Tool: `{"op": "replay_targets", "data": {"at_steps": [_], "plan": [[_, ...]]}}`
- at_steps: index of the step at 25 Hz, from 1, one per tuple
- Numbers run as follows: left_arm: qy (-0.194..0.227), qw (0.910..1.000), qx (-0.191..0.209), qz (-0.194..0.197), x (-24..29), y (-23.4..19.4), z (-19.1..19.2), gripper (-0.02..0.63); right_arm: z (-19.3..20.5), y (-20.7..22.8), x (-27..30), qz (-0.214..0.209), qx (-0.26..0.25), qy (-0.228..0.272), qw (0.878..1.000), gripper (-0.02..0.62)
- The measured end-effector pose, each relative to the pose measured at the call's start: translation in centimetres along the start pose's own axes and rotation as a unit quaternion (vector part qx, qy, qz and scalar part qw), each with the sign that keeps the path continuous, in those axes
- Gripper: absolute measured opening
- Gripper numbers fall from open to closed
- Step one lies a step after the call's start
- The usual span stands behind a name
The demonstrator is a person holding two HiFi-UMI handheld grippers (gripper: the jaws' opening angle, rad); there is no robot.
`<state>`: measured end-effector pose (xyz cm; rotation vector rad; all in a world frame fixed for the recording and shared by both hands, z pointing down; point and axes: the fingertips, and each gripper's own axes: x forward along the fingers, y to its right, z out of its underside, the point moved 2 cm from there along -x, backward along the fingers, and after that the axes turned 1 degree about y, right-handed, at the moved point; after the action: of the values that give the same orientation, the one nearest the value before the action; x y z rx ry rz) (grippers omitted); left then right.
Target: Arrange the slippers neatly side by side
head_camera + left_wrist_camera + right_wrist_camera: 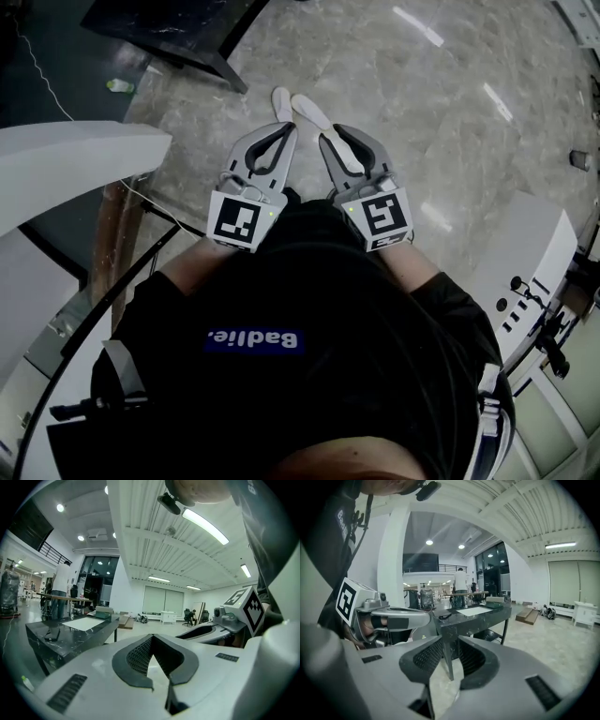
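Two white slippers lie on the marble floor in the head view, the left slipper [280,98] and the right slipper [309,109], toes close together and fanning apart a little. Both grippers hover side by side above them, held in front of the person's body. My left gripper [286,127] [151,637] is shut, its tips meeting with nothing between them. My right gripper [330,131] [451,641] is open by a narrow gap; only floor and a table leg show through it. From above, a white strip shows between the right jaws. Neither gripper view shows a slipper.
A black table [178,33] [70,634] [473,613] stands on the floor ahead to the left. A white curved counter [75,155] is at the left, white equipment [525,272] at the right. A small greenish object [119,86] lies by the table.
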<state>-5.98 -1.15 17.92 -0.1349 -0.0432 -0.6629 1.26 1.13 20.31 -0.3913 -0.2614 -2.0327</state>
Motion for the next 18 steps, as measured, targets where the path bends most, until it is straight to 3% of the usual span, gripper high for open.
{"op": "replay_targets", "data": {"at_steps": [6, 18], "plan": [[-0.011, 0.9999, -0.012, -0.004, 0.0, -2.1, 2.0, 0.0, 2.5, 0.9, 2.4, 0.013, 0.0, -0.041, 0.999, 0.1], [-0.049, 0.9975, -0.005, -0.05, 1.7, -3.2, 5.0, 0.0, 10.6, 5.4, 6.1, -0.01, -0.027, -0.114, 0.993, 0.126]]}}
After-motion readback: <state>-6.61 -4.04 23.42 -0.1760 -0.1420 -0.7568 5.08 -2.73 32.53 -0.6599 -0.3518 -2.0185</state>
